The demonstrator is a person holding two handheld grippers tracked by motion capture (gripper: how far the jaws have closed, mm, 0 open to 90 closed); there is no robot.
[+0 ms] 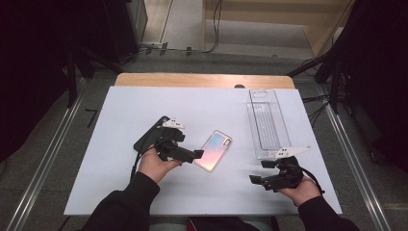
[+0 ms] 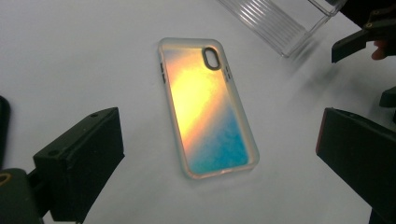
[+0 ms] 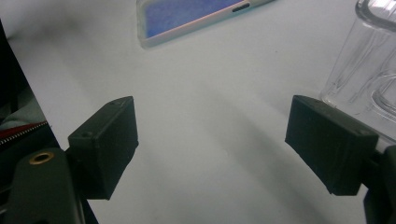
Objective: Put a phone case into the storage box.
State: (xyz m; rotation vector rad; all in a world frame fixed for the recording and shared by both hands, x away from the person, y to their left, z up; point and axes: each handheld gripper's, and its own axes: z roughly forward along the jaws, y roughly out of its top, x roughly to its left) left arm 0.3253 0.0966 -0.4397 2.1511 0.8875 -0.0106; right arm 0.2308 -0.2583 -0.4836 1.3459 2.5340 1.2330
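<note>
An iridescent phone case [image 1: 216, 150] lies flat, back up, in the middle of the white table top [image 1: 120, 192]. In the left gripper view the phone case [image 2: 205, 112] glows orange to blue, camera hole at its far end. My left gripper [image 1: 197, 154] points at the case's left edge; its jaws stand open [image 2: 219, 135] on either side of the case's near end, above it and not touching. My right gripper [image 1: 254, 180] rests low at the front right, open [image 3: 212, 126], with bare table between its jaws. The case's end [image 3: 191, 16] lies ahead of it.
A clear plastic tray [image 1: 267, 122] stands lengthwise at the back right, its near end close to my right gripper [image 3: 369, 70]. A black phone-shaped thing [image 1: 153, 134] lies behind my left hand. The table's front edge runs close to both forearms.
</note>
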